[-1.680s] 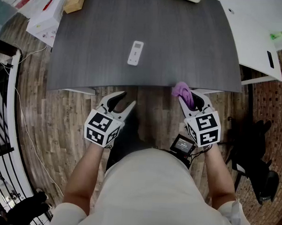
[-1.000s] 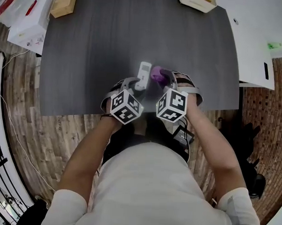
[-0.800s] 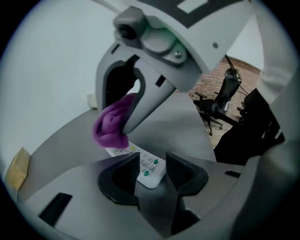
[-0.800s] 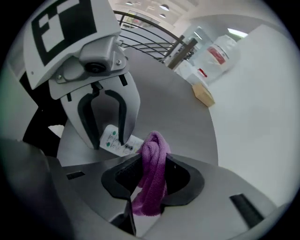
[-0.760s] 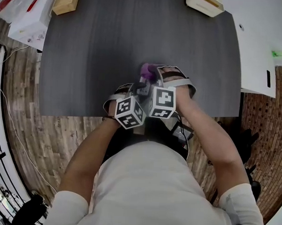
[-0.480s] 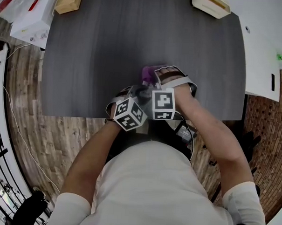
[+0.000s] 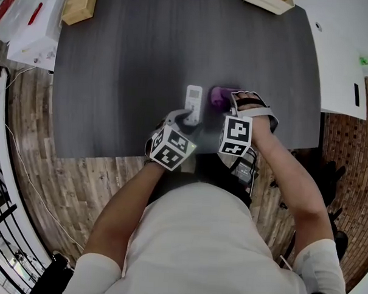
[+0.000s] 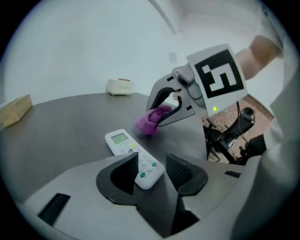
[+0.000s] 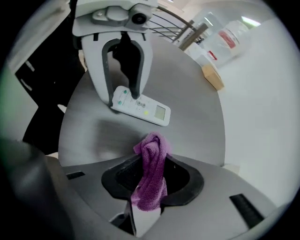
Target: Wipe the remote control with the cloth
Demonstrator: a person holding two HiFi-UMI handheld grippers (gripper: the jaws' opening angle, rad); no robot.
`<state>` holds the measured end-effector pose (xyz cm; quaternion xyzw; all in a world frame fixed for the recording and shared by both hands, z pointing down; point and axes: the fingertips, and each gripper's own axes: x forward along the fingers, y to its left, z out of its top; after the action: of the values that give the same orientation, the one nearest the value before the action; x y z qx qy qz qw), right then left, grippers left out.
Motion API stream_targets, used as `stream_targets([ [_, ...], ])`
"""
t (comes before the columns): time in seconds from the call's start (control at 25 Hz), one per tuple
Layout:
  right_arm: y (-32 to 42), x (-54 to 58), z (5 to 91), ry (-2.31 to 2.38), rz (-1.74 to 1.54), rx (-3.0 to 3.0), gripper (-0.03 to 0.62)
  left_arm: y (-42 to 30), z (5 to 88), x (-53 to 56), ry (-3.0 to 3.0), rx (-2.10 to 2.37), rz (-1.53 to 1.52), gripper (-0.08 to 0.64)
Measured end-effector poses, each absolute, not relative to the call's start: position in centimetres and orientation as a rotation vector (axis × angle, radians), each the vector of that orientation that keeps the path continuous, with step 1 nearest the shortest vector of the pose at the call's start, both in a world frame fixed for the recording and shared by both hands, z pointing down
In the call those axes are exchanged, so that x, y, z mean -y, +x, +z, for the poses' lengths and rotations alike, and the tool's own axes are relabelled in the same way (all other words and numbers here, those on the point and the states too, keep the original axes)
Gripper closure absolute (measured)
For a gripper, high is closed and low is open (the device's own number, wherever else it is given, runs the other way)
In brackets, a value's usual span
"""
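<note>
left gripper [image 8: 151, 171] pinching the remote control [image 7: 193, 101] by its near end, that end half hidden from above, right gripper [image 9: 152, 169] clamped on purple cloth [image 9: 151, 159], wad just beside the remote over the dark table [image 7: 127, 61], can't tell if touching

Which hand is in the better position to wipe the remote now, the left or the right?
Right. The right tool grips the cloth beside the remote; the left tool is busy clamping the remote's near end.

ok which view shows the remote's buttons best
The left gripper view: the remote lies face up between the jaws of that hand-held gripper, screen and buttons plain. The right gripper view shows it farther off, one end behind the left jaws. The head view shows it small.
</note>
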<state>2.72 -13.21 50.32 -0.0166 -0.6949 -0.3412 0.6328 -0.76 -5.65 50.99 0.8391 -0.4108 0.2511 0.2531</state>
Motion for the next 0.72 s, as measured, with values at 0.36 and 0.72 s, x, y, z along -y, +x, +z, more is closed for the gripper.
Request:
stream_targets([
  [0.36, 0.6, 11.1, 48.4, 0.054, -0.727, 1.725, 0.466, -6.0, 47.4, 7.5, 2.347, 1.09, 0.538, 0.398],
  [0.72, -0.3, 13.8, 50.8, 0.184, -0.511, 1.769, 0.466, -4.7, 50.4, 13.7, 2.427, 0.943, 1.03, 0.538],
])
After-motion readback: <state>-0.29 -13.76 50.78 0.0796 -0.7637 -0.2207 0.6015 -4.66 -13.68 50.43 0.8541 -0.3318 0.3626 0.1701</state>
